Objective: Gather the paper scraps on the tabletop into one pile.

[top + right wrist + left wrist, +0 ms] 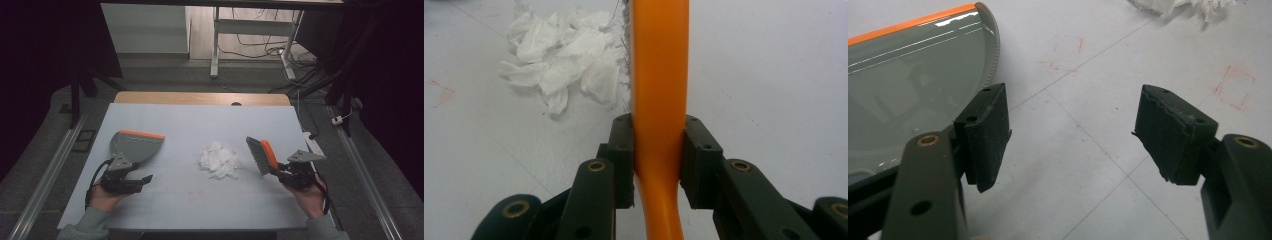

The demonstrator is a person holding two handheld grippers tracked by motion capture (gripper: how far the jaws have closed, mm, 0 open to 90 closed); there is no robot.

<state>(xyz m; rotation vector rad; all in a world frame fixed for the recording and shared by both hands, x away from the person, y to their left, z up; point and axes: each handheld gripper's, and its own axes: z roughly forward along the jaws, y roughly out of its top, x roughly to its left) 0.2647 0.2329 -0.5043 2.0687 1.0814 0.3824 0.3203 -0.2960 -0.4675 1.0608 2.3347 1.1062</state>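
A dim room with desk legs and trailing cables on the floor was seen beyond a white tabletop, viewed from above. On this surface a grey plastic dustpan with an orange lip was laid at the left, a loose heap of crumpled white tissue near the middle, and a hand brush with grey bristles and an orange back was held at the right. The left gripper was positioned just below the dustpan, its jaws pointed towards the centre of the table. The right gripper was clamped on the brush handle, so that the bristled head was set just to the right of the heap, tilted and running roughly front to back.

In the left gripper view, the jaws of the left gripper were seen spread wide with nothing between them; the dustpan lay beside the left jaw, possibly touching it, and an edge of the tissue appeared at the top right, well apart.

In the right gripper view, the right gripper was shut on the orange handle of the brush, whose long axis ran straight away from the jaws. The tissue lay to the left of the brush, against its bristled side. A sweep would therefore be judged to run leftwards towards the dustpan, which was not yet gripped.
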